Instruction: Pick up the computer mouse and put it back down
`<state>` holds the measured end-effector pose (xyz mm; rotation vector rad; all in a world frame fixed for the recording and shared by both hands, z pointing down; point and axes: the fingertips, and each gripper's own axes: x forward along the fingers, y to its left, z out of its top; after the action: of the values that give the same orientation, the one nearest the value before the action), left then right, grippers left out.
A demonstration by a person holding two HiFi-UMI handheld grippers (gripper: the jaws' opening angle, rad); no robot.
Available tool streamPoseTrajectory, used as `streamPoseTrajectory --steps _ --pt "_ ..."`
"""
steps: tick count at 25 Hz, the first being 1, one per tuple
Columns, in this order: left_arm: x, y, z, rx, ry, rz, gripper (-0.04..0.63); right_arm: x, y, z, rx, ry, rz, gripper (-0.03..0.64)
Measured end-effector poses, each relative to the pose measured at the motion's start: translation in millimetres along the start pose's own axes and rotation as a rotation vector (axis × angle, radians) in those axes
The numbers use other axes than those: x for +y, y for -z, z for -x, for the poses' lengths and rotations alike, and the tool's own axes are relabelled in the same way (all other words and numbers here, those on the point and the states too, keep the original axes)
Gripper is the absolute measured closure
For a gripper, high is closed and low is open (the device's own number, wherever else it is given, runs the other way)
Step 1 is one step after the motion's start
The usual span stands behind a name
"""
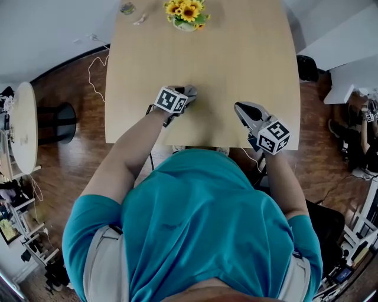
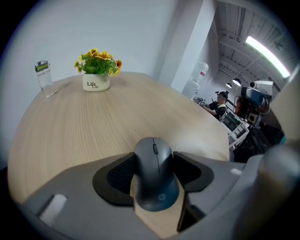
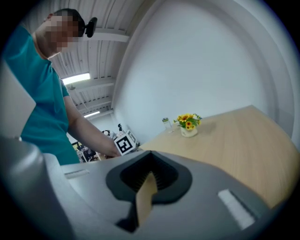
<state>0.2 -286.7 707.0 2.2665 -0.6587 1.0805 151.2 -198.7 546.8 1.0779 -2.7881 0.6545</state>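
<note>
A dark grey computer mouse (image 2: 155, 173) sits between the black pads of my left gripper (image 2: 157, 164), and both pads press on its sides. In the head view my left gripper (image 1: 189, 93) is over the near middle of the light wooden table (image 1: 236, 53), pointing steeply down, and it hides nearly the whole mouse. I cannot tell whether the mouse touches the tabletop. My right gripper (image 1: 241, 108) is to the right, near the table's front edge. Its jaws (image 3: 150, 161) meet at the tips with nothing between them.
A white pot of yellow flowers (image 1: 186, 13) (image 2: 96, 75) (image 3: 188, 125) stands at the table's far end, with a small clear stand (image 2: 44, 77) beside it. A round white table (image 1: 20, 127) is at the far left. A seated person (image 2: 218, 103) works at desks beyond the table.
</note>
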Motion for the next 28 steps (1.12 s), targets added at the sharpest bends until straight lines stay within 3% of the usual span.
streamPoseTrajectory --steps 17,28 --pt "4 16 -17 0.093 -0.032 -0.026 0.324 -19 58 -23 0.091 0.017 -0.024 0.614" --pt "8 18 -24 0.121 -0.053 -0.021 0.322 -21 73 -24 0.105 0.017 -0.040 0.614"
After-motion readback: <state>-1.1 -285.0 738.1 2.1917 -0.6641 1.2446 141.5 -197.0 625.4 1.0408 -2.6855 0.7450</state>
